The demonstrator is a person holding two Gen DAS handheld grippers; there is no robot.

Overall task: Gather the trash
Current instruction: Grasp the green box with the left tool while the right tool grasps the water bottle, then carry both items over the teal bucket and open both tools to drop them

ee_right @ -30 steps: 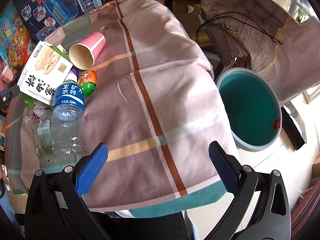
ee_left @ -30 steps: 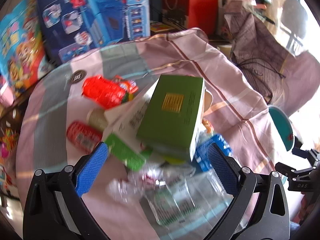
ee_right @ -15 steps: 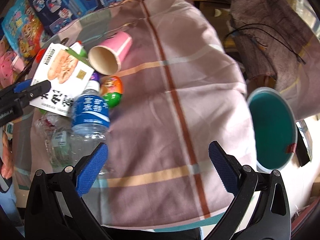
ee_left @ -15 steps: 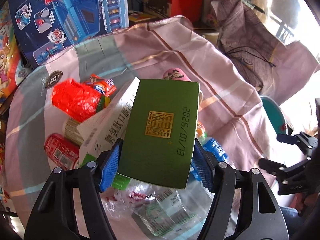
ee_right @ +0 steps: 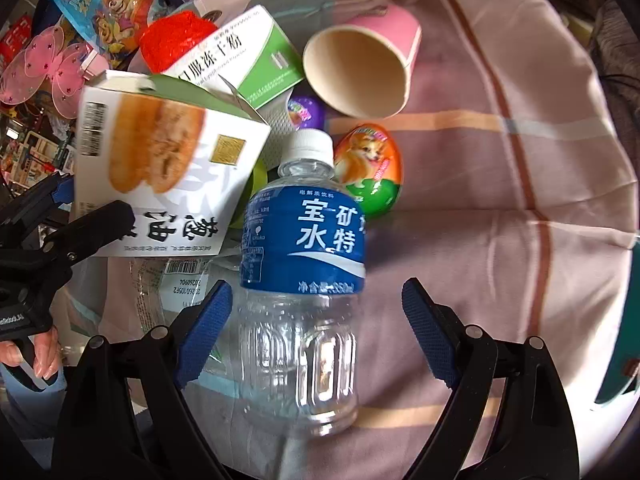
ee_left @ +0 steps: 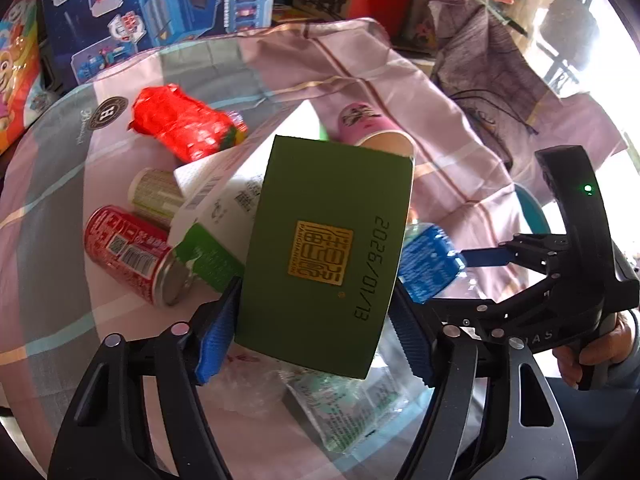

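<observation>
My left gripper (ee_left: 314, 334) is shut on a green snack box (ee_left: 328, 252) and holds it above the trash pile; its white printed face shows in the right wrist view (ee_right: 160, 176). My right gripper (ee_right: 316, 332) is open, its fingers on either side of a clear water bottle with a blue label (ee_right: 304, 280) that lies on the pink checked cloth (ee_right: 500, 200). The bottle's label also shows in the left wrist view (ee_left: 428, 264), with the right gripper beside it (ee_left: 484, 258).
Around lie a pink paper cup (ee_right: 364, 68), a toy egg (ee_right: 370, 168), a white-green carton (ee_right: 248, 60), a red wrapper (ee_left: 180, 124), a red can (ee_left: 132, 254), a pale can (ee_left: 154, 196) and clear plastic wrappers (ee_left: 340, 408). A teal bin (ee_left: 534, 212) stands off the table's right edge.
My left gripper closed on the green box and lifted it. My right gripper moved left and forward until its open fingers straddle the water bottle.
</observation>
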